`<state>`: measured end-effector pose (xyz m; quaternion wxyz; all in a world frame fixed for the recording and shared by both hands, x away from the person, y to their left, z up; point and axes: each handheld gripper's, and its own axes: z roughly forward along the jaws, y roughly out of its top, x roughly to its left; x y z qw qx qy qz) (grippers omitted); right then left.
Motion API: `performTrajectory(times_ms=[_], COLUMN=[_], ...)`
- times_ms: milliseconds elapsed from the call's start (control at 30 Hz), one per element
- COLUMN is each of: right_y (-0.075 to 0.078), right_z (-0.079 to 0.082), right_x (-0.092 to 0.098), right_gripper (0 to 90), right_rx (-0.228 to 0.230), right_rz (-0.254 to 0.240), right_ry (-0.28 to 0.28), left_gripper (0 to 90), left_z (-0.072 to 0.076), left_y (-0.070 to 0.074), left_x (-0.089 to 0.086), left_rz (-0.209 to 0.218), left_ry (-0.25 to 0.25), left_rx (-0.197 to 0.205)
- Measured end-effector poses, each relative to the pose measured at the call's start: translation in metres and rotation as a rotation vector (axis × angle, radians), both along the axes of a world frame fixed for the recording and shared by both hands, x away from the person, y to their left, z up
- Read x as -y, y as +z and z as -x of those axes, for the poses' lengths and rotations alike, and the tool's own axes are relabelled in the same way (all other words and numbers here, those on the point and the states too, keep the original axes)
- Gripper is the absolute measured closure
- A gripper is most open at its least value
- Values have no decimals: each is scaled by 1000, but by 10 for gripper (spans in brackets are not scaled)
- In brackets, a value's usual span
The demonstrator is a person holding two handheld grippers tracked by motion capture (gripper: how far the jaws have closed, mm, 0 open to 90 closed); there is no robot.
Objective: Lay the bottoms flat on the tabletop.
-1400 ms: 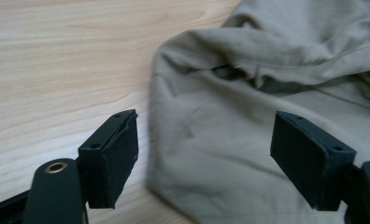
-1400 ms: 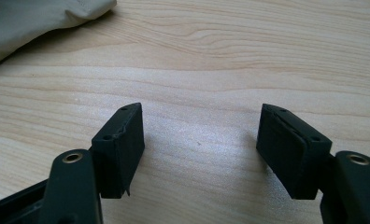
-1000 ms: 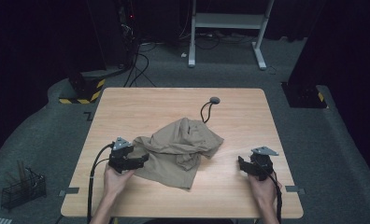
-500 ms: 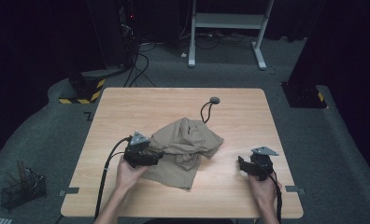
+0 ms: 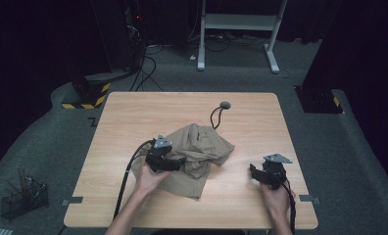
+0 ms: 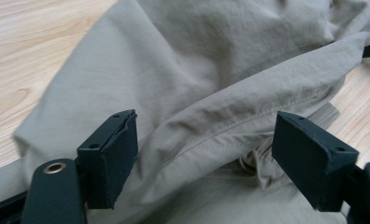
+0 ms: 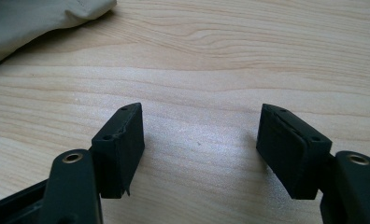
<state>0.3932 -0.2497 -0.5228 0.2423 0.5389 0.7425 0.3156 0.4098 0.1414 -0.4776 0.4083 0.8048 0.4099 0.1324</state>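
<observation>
- High view: the beige garment (image 5: 197,149) lies crumpled at the centre of the wooden table (image 5: 133,112), slightly below the middle of the frame. The left gripper (image 5: 180,162) has slid rightward from the lower-left table edge onto the cloth's left side within the last second, so I judge the reach is ending and a grasp of a fold comes next. The right gripper (image 5: 253,172) rests at lower right, unmoved since then, on bare wood and well apart from the cloth. A black cable with a round puck (image 5: 225,105) sits above the garment, and a wire basket (image 5: 23,198) stands on the floor at far lower left
- Left gripper view: what the overhead camera cannot resolve is plain here. The jaws stand wide apart, one at lower left and one at lower right of the frame, and a thick stitched hem fold of the garment (image 6: 230,70) runs diagonally between them. The cloth lies against the left pad (image 6: 109,156); the right pad is clear of it, so nothing is clamped yet
- Right gripper view: the jaws are spread with only wood grain between them. A corner of the garment (image 7: 43,18) shows at upper left of the frame, confirming this gripper is idle beside the cloth, not on it
</observation>
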Motion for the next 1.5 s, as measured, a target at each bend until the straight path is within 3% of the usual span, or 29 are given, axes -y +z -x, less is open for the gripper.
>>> performTrajectory(times_ms=[133,367,500,633,967,1133,1167,1200,1267,1300,1333,1367,1500], right_y=[0,0,0,0,0,0,0,0,0,0,0,0,0], right_z=[0,0,0,0,0,0,0,0,0,0,0,0,0], right_x=[0,0,0,0,0,0,0,0,0,0,0,0,0], right_gripper=[319,319,319,319,319,319,319,319,319,319,319,319,319], right_rx=[1,1,1,0,0,1,1,1,1,1,1,1,1], right_rz=[1,0,0,-1,-1,0,0,0,0,0,0,0,0], right_ry=[1,1,1,0,0,1,1,1,1,1,1,1,1], left_gripper=[313,684,870,895,900,900,900,900,900,900,900,900,900], left_z=[-5,-8,-10,-12,-11,-14,-14,-16,-18,-20,-20,-23,-29], left_y=[-4,-2,-2,-3,2,11,11,13,14,15,15,16,14], left_x=[8,19,18,15,9,-7,-7,-15,-19,-26,-26,-34,-45], left_rz=[-38,-120,-119,-117,-89,4,4,34,49,74,74,98,103], left_ry=[-10,-52,-42,-44,-41,25,25,61,81,125,125,166,223], left_rx=[5,24,12,-4,15,39,39,43,47,48,48,46,37])
